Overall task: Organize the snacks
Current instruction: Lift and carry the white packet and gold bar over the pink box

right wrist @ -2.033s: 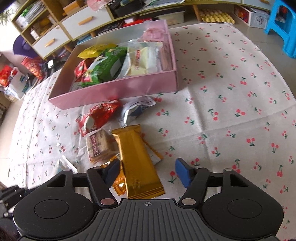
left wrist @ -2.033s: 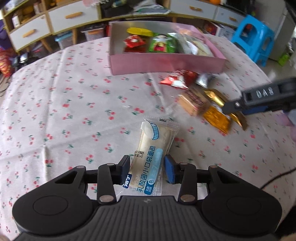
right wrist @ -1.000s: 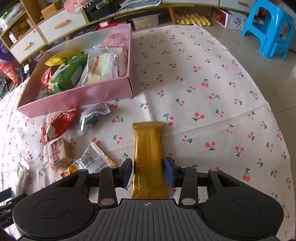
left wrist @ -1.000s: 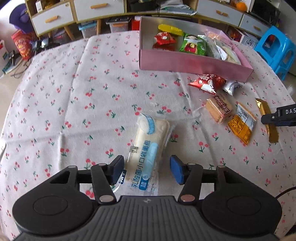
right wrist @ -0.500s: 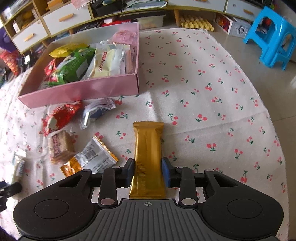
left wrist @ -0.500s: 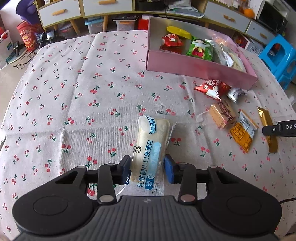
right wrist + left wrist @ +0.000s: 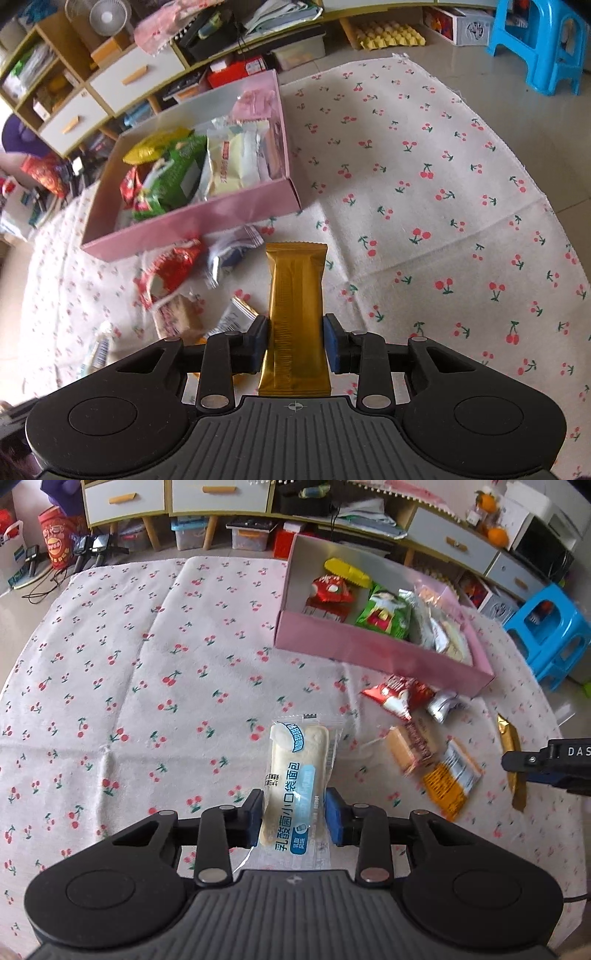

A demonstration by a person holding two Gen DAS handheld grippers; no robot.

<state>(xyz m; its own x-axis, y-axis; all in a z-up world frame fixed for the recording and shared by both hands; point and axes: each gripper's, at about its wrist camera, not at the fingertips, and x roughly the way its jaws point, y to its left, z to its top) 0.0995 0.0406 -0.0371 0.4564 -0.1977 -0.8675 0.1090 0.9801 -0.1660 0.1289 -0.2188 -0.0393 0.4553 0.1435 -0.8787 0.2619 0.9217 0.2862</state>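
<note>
My left gripper (image 7: 294, 821) is shut on a white bread packet (image 7: 297, 771) with blue print, held above the cherry-print cloth. My right gripper (image 7: 295, 345) is shut on a long gold bar (image 7: 295, 306), also lifted off the cloth; the same bar (image 7: 511, 753) and the right gripper's tip show at the right edge of the left wrist view. A pink box (image 7: 373, 651) (image 7: 192, 225) with several snacks inside sits beyond both. Loose on the cloth lie a red packet (image 7: 397, 696) (image 7: 170, 271), a silver packet (image 7: 443, 705), a biscuit packet (image 7: 412, 747) and an orange packet (image 7: 452, 781).
The cherry-print cloth (image 7: 147, 686) covers a round table whose right edge (image 7: 546, 199) drops to a tiled floor. Blue stools (image 7: 550, 631) (image 7: 543, 40) stand to the right. Low cabinets with drawers (image 7: 177, 498) line the back.
Both grippers have shut on their packets, the left on the bread and the right on the gold bar. Both have lifted them slightly, and the views have rolled a little.
</note>
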